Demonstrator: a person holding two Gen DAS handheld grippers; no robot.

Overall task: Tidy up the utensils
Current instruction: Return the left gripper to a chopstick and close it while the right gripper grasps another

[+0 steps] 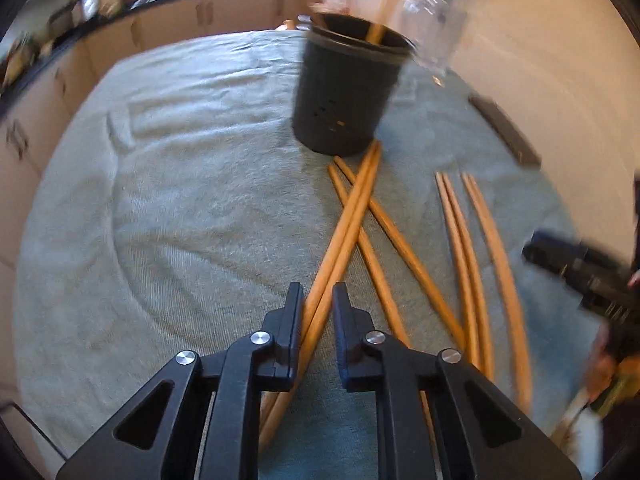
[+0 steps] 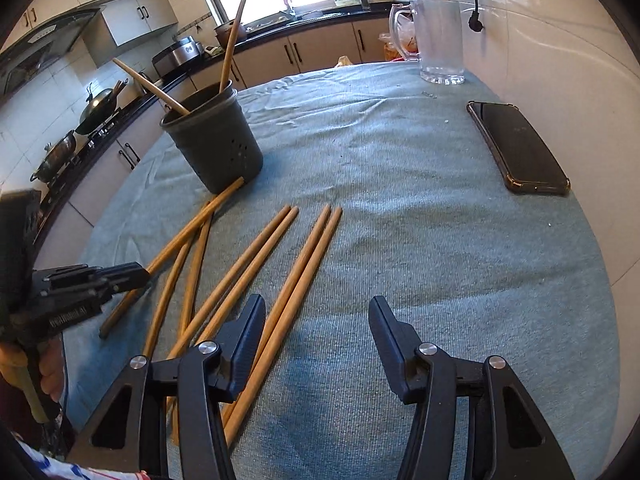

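Several wooden chopsticks [image 2: 248, 264] lie on the blue-green cloth [image 2: 400, 200] in front of a dark round holder [image 2: 216, 140] with two chopsticks standing in it. In the left wrist view the holder [image 1: 344, 88] stands ahead. My left gripper [image 1: 318, 300] has narrowly parted jaws around a pair of chopsticks [image 1: 344, 232] that point at the holder; it also shows in the right wrist view [image 2: 132, 276]. My right gripper [image 2: 316, 320] is open and empty, low over the cloth, with a chopstick pair [image 2: 304, 264] beside its left finger.
A black phone [image 2: 516, 148] lies at the right on the cloth. A clear glass mug [image 2: 436, 36] stands at the far edge. Kitchen counters and cabinets run behind the table, a white wall to the right.
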